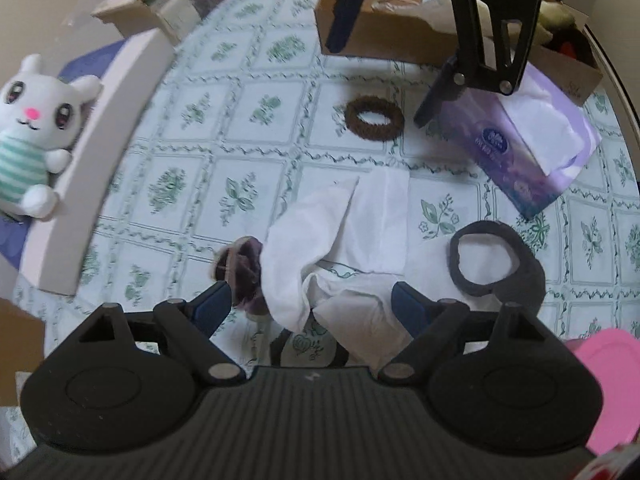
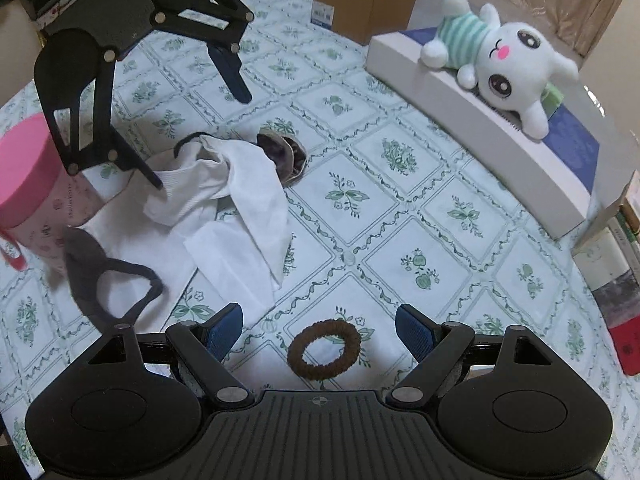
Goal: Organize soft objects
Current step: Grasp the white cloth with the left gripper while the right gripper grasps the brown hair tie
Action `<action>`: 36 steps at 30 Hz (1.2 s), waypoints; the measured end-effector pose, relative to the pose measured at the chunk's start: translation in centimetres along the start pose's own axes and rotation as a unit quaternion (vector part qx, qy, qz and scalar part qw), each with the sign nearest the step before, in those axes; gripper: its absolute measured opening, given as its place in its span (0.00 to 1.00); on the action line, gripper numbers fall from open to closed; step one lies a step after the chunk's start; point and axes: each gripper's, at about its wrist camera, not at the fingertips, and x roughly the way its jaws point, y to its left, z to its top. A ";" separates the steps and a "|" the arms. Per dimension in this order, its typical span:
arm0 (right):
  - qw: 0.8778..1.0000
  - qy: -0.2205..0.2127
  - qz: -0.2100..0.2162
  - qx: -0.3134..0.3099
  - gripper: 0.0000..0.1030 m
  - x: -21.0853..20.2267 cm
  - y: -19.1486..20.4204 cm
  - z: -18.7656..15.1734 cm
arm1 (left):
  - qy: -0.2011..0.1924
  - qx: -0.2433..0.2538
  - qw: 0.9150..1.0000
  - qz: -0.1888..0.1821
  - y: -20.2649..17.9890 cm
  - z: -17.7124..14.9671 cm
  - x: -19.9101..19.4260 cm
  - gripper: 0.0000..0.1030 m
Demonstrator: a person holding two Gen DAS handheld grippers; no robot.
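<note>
- Left gripper [image 1: 310, 306] sitting at bottom of left wrist view, jaws spread wide, holding nothing; white cloth [image 1: 344, 240] lying between & just ahead of its blue pads.
- Purple scrunchie [image 1: 240, 268] lying just left of cloth, touching its edge, near the left pad.
- Dark headband [image 1: 496, 264] lying lower right of centre, looped flat on tablecloth [image 1: 192, 152], just beside cloth.
- Brown hair tie [image 1: 374, 118] lying above centre on tablecloth, apart from cloth.
- Right gripper [image 1: 380, 80] hanging at top of frame, jaws wide apart, gripping nothing, hair tie showing below its gap.
- Tissue pack [image 1: 520, 144] lying right of centre, partly behind right gripper finger.
- Cardboard box [image 1: 384, 40] sitting at top, w/ crumpled stuff inside, can't tell what.
- Plush bunny [image 1: 36, 128] lying at left edge on a white tray [image 1: 108, 160].
- Pink lid [image 1: 608, 380] showing at lower right edge.
- Right wrist view: right gripper [image 2: 320, 334] at bottom, jaws open wide, hair tie [image 2: 324, 354] lying between pads, not touching either.
- Cloth [image 2: 236, 204] lying left of centre, scrunchie [image 2: 286, 152] peeking out at its upper right, headband [image 2: 104, 280] at lower left.
- Left gripper [image 2: 196, 138] hanging upper left, open, over cloth.
- Pink tub [image 2: 36, 184] standing at left edge; bunny [image 2: 500, 60] lying upper right on tray [image 2: 480, 128]; small box [image 2: 360, 4] sitting at top.
</note>
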 end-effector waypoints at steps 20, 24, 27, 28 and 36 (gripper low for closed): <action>1.000 0.021 0.007 0.002 0.81 2.6 -0.5 -0.4 | 0.014 0.032 0.999 -0.038 -1.1 1.4 3.2 0.22; 1.000 0.020 0.005 0.004 0.81 2.3 -0.4 -0.5 | 0.011 0.053 0.998 -0.034 -2.0 2.0 2.7 0.12; 1.000 0.021 0.007 -0.001 0.81 2.1 -0.3 -0.5 | -0.014 0.049 0.998 -0.028 -1.9 2.8 2.0 0.11; 1.000 0.021 0.008 -0.002 0.81 2.1 -0.3 -0.6 | -0.023 0.047 0.998 -0.026 -1.7 3.0 1.9 0.11; 0.999 0.040 0.018 -0.007 0.81 3.3 -0.1 -0.8 | -0.036 0.048 0.998 -0.022 -1.6 4.7 3.7 0.10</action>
